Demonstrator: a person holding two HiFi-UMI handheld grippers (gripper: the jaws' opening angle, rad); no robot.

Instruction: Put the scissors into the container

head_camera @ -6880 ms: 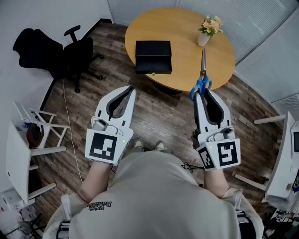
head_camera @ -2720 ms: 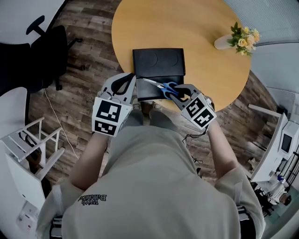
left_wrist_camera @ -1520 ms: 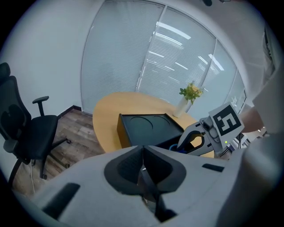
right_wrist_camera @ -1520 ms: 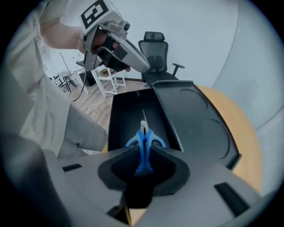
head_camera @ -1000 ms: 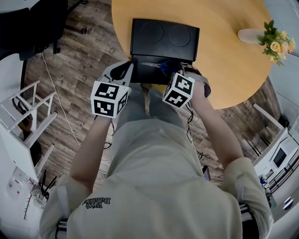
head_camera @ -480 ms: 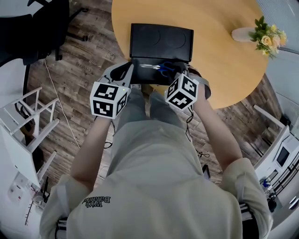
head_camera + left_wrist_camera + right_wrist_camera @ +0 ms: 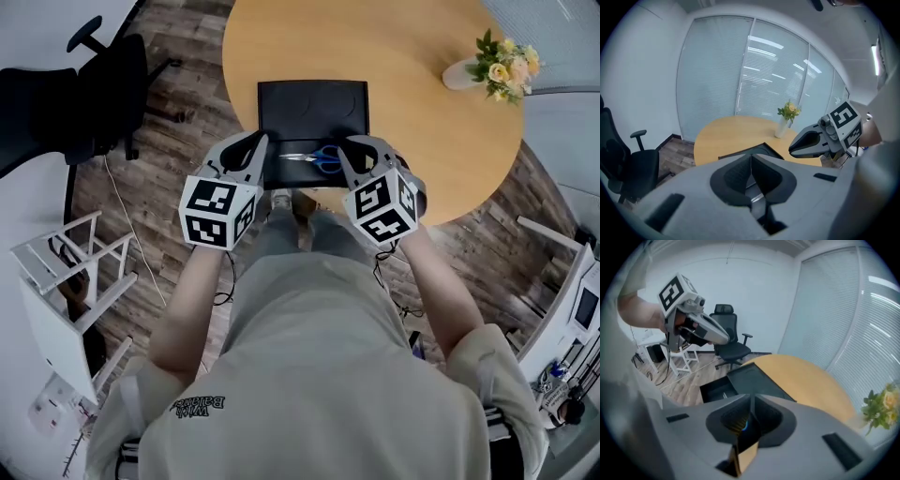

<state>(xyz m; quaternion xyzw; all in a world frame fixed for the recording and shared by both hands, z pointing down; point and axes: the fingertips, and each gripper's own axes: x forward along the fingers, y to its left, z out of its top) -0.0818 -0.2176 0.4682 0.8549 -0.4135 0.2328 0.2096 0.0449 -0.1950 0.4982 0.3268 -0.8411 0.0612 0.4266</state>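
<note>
Your round light-wood table [image 7: 422, 131] fills the top of the head view, w/ dark plank floor [image 7: 178, 150] around it. The black swivel office chair [image 7: 108, 89] stands off to your left, well apart from the table. A white slatted rack [image 7: 66, 281] sits nearer you on that same side.

At the table edge closest to you is the black rectangular container [image 7: 314, 103]. Its front drawer [image 7: 274, 173] sticks out toward you & is open on top.

Your left gripper [image 7: 257, 141] is at the drawer's left side, tips by the corner where drawer meets box. I can't tell if it touches. In the left gripper view its jaws are pressed together at the tips w/ nothing between them.

Your right gripper [image 7: 345, 146] is at the drawer's right side, tips just beside the scissor handles. In the right gripper view its jaws also meet at the tips, gripping nothing. A bit of blue & some table wood show thru the gap behind the tips.

A small white vase of yellow & cream flowers [image 7: 492, 66] stands on the far right of the table, well apart from the box.

The blue-handled metal scissors [image 7: 314, 157] lie flat inside the drawer, between your two grippers. Blades point to your left, handles to your right.
</note>
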